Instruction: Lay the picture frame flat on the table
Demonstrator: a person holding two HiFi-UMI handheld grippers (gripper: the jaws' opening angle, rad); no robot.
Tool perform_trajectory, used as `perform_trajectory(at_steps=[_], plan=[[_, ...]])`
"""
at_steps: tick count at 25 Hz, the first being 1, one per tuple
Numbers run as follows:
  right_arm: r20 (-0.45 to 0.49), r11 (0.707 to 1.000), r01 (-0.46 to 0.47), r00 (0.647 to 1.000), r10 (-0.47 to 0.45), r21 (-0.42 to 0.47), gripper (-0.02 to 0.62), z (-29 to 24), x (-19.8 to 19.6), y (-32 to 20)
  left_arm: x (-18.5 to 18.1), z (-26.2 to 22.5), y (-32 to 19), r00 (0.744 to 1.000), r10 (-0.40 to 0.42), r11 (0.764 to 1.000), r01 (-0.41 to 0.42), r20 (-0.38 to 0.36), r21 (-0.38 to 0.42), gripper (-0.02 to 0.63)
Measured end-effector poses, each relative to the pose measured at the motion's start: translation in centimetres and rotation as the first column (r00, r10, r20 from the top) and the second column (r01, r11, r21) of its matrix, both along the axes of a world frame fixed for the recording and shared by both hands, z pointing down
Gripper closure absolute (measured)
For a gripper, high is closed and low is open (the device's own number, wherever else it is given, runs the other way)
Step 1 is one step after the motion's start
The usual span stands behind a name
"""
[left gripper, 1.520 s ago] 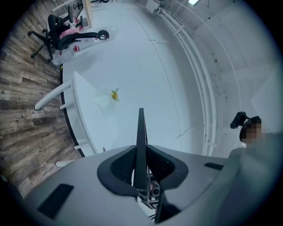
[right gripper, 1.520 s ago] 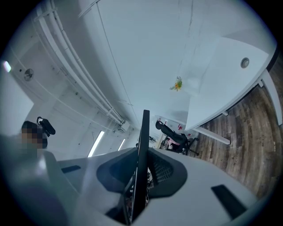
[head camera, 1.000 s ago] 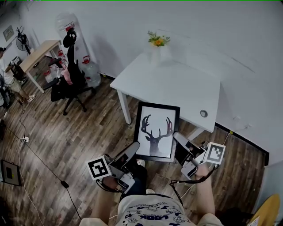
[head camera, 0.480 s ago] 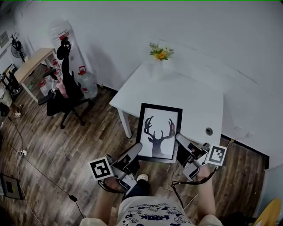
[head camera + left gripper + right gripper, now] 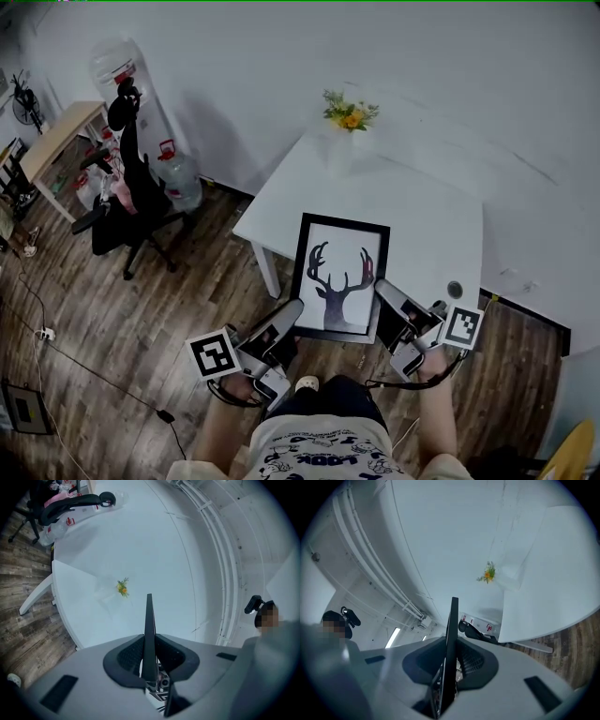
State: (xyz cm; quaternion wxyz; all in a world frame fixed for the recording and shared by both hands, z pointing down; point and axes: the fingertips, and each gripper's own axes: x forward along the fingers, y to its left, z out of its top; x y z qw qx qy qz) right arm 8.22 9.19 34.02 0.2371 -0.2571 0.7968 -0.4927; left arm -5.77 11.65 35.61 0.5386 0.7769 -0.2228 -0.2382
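A person stood at the near side of a white table (image 5: 427, 220), holding a gripper in each hand. Between the two grippers was a black picture frame (image 5: 337, 278) showing a dark deer's head with antlers on a white ground. The picture faced upward, with the antlers pointing to 12 o'clock, away from the person.

The left gripper (image 5: 292, 311) had the frame's lower left edge, at about 8 o'clock on the frame. Its fingers (image 5: 124, 656) were closed onto the thin black edge, one pad pressing on each face.

The right gripper (image 5: 380, 292) had the lower right edge, at about 4 o'clock. Its fingers (image 5: 476, 660) were clamped on the edge in the same way.

The frame sat over the near part of the table, and its bottom edge reached out past the table's edge toward the person. Whether it touched the table could not be told.

At 12 o'clock from the frame, near the far edge of the table, stood a pale vase of orange and yellow flowers (image 5: 349, 114). Off at 9 o'clock, on the wooden floor (image 5: 122, 319), was a black office chair (image 5: 122, 202), with a large water bottle (image 5: 175, 173) just beyond it.
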Motion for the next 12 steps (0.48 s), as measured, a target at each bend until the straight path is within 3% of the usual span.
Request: perform_trajectory(at_steps=[12], plan=[[-0.011, 1.000, 0.007, 1.000, -0.007, -0.019, 0.513, 0.89, 0.03, -0.54, 0.10, 0.96, -0.43, 1.000, -0.004, 1.000, 0.004, -0.011, -0.021, 0.523]])
